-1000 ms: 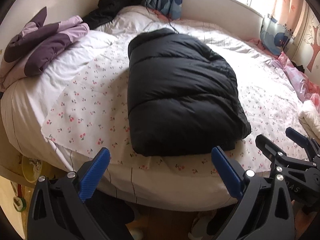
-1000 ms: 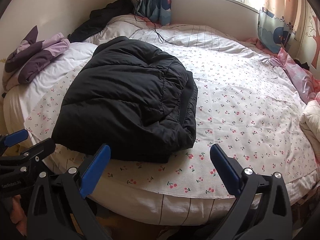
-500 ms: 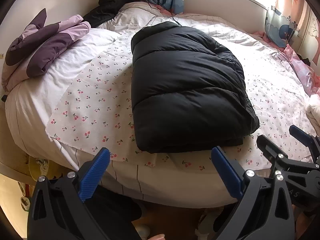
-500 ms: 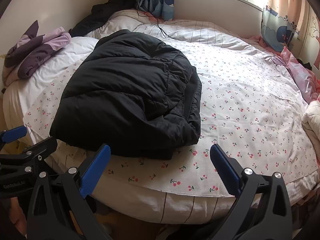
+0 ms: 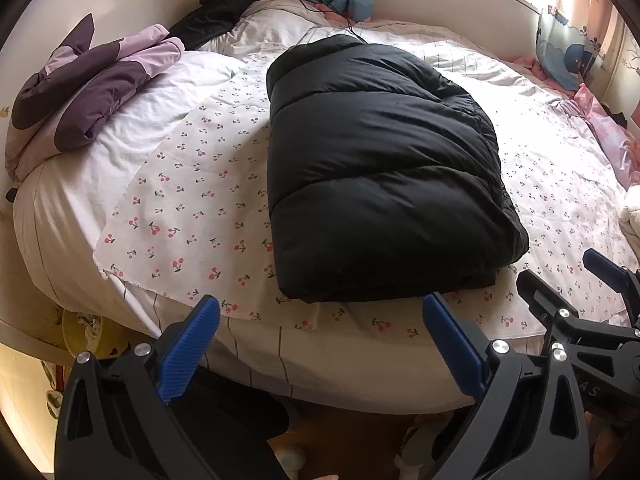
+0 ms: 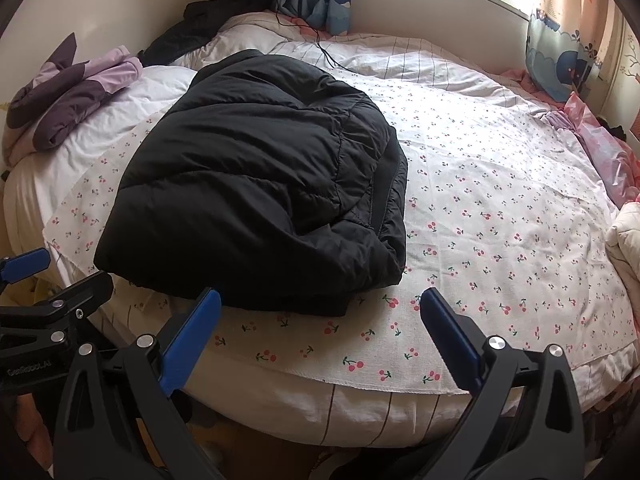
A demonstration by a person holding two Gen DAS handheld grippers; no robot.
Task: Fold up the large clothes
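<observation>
**Mia:** From the left wrist, what do you see?

**Ben:** The left claw (image 5: 320,344) is wide open and holds nothing. The black puffy jacket (image 5: 380,176) lies folded on the bed (image 5: 340,376), just past the claw. The purple jacket (image 5: 92,92) sits on the bed too, well apart from the black one, toward the wall.

**Mia:** And from the right wrist?

**Ben:** The right claw (image 6: 320,340) is open and empty too. The black puffy jacket is on the cherry sheet (image 6: 500,220), and its near edge almost reaches one blue finger (image 6: 192,336).

**Mia:** How will it feel?

**Ben:** I think soft, squishy and light. It looks smooth, so it may slip and puff back up. I would pinch the thick near edge, one claw at each corner.
</observation>
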